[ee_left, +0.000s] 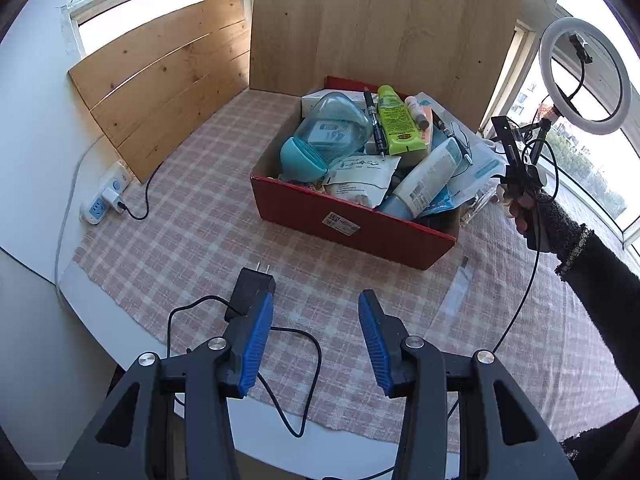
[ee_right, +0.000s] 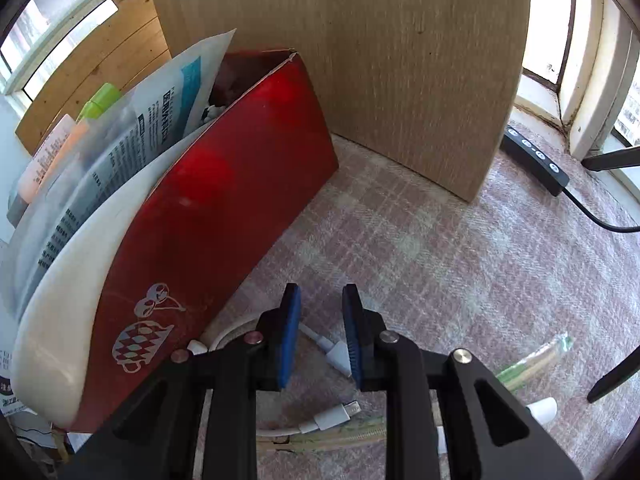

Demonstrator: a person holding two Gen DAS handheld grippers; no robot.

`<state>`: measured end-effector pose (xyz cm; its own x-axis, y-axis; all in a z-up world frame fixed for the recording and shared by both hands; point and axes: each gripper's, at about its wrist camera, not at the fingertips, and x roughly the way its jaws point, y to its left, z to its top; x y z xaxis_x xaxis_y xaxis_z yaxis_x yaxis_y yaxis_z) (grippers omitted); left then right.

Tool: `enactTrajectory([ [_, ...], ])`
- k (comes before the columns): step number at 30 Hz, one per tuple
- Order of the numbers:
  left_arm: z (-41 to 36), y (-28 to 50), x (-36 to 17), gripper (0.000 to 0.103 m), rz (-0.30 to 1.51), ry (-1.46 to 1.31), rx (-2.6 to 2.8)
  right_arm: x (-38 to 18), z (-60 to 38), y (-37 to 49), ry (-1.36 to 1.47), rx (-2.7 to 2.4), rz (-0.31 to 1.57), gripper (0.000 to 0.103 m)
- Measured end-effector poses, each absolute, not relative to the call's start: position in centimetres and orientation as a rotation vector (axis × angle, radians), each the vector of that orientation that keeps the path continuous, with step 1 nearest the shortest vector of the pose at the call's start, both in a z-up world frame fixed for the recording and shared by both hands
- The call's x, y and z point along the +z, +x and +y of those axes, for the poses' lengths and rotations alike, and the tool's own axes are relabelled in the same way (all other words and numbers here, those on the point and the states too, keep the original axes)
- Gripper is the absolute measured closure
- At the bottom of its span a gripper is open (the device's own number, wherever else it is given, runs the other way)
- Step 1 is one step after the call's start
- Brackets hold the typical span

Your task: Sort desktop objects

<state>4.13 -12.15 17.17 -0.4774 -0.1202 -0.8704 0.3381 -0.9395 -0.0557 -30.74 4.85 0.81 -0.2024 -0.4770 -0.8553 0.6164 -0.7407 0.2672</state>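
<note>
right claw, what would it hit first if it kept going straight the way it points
Probably the white cable lying on the cloth right under the right claw; a white plug shows between its pads. Depth is unclear.

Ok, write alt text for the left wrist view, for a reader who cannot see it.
A red cardboard box crammed with a blue bottle, a lime-green tube, pens and packets sits on a checked pink tablecloth. The left hand-held gripper hangs open in the foreground beside a black plug adapter with its cable.
</note>
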Motion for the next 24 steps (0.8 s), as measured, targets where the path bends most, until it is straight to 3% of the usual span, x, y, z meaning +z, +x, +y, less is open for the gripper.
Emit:
enactTrajectory([
  [8, -9.9, 2.4, 17.2, 0.061, 0.285, 1.468, -2.55, 1.3, 6.9, -23.0, 1.315, -1.815, 0.31, 0.083],
  [13, -9.8, 2.3, 17.2, 0.061, 0.311, 1.469, -2.557, 3.0, 7.3, -23.0, 1.232, -1.932, 0.118, 0.084],
  [24, -11.1, 4.8, 16.6, 0.061, 0.375, 1.455, -2.49, 0.9, 2.4, -23.4, 1.206, -1.942, 0.108, 0.084],
])
